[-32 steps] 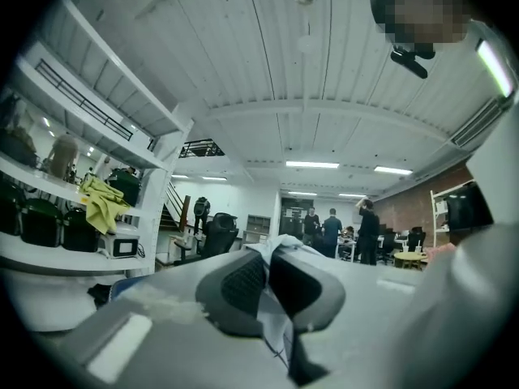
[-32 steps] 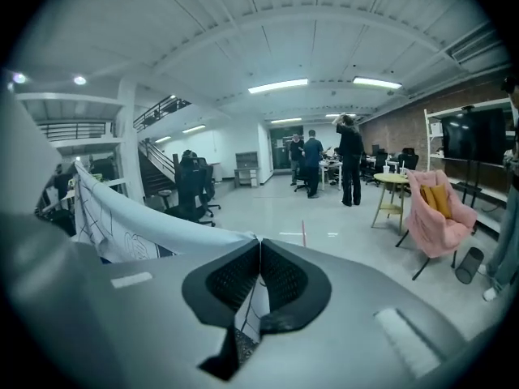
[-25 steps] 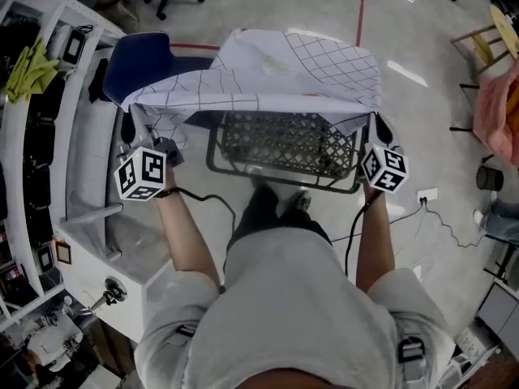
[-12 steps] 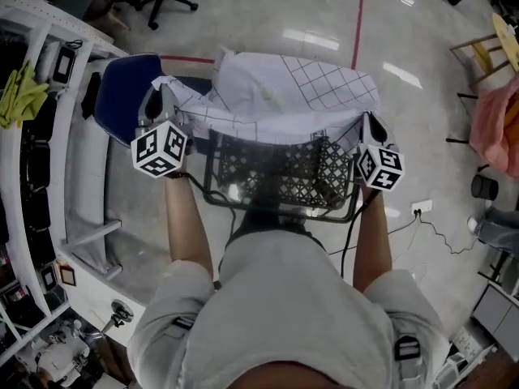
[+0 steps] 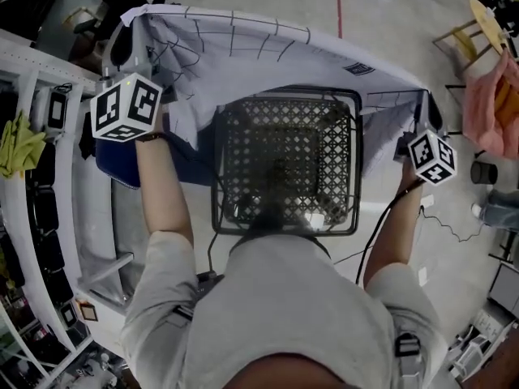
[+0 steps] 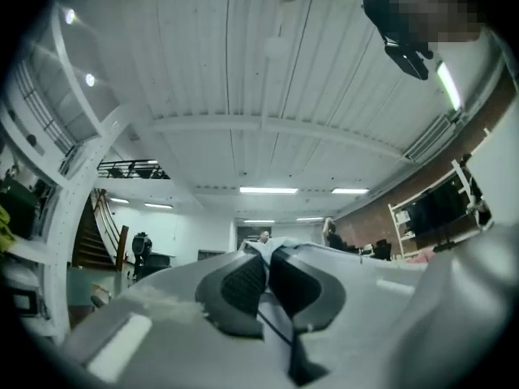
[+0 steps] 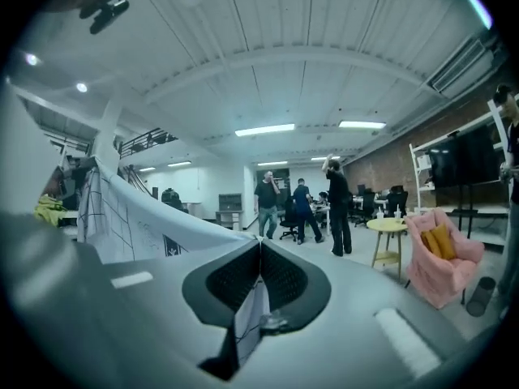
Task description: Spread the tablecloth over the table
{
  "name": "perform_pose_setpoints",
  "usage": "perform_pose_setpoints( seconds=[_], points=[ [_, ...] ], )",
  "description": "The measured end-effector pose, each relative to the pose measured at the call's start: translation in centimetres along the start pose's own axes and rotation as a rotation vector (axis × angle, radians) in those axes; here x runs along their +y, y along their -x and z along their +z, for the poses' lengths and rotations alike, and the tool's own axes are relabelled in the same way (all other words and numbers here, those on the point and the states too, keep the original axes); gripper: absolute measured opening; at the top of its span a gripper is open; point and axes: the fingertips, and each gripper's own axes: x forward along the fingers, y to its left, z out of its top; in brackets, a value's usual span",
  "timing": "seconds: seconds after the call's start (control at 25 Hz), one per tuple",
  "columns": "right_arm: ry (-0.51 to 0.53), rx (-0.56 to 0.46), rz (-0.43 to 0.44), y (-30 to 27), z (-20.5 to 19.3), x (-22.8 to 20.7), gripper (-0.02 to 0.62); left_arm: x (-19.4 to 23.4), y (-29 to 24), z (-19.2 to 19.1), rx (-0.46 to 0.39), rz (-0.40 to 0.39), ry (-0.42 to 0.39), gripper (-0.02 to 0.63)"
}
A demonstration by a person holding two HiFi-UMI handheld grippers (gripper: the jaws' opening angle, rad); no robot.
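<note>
white cloth with a thin black grid, the tablecloth (image 5: 268, 55), hangs stretched between my two grippers, lifted over the far side of the black mesh table (image 5: 284, 168). my left gripper (image 6: 266, 275) is clamped on one top corner, with fabric pinched between the pads. my right gripper (image 7: 259, 275) is clamped on the other corner.
</note>
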Motion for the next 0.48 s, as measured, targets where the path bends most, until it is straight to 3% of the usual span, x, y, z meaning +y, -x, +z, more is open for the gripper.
perform_pose_setpoints(
  seconds=[0.24,0.48],
  points=[
    [0.075,-0.093,-0.029,3.8,4.3,-0.9,0.008,-0.7,1.9,-0.5,0.025,-0.005,-0.002,0.026],
    [0.057,-0.025,0.079,6.2,1.1,0.3,0.008,0.7,8.9,-5.2,0.141,0.081,0.014,0.026]
  ],
)
